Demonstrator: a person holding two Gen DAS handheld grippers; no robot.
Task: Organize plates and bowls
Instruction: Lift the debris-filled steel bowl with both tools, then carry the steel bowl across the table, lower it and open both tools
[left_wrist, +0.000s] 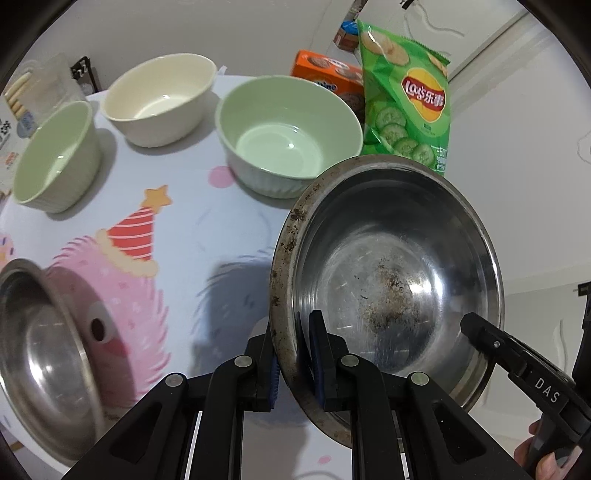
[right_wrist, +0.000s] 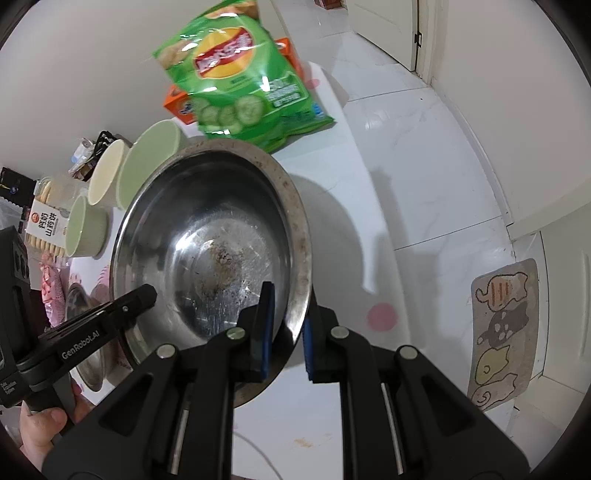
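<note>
Left wrist view: my left gripper (left_wrist: 295, 365) is clamped on the near left rim of a stained steel bowl (left_wrist: 391, 280), one blue pad inside, one outside.
Held bowl: I see it tilted, clear of the patterned tablecloth (left_wrist: 207, 229), with brown residue in its base and along its rim.
Opposite rim: my right gripper (right_wrist: 288, 332) is clenched on the bowl's far side; in the left wrist view its black finger reaches in from the lower right.
Hand: in the right wrist view a person's hand (right_wrist: 40, 424) grips the left tool's handle at lower left.
Second steel bowl (left_wrist: 44, 354): rests on the cloth at the lower left, well apart from the held one.
Middle distance: a large green bowl (left_wrist: 288, 133), a cream bowl (left_wrist: 159, 99) and a small green bowl (left_wrist: 55, 155) stand upright and separate.
Table's far edge: a green chip bag (left_wrist: 406, 99) leans near an orange box (left_wrist: 328, 77).
Floor beyond: a cat-print mat (right_wrist: 502, 332) lies on white tiles.
</note>
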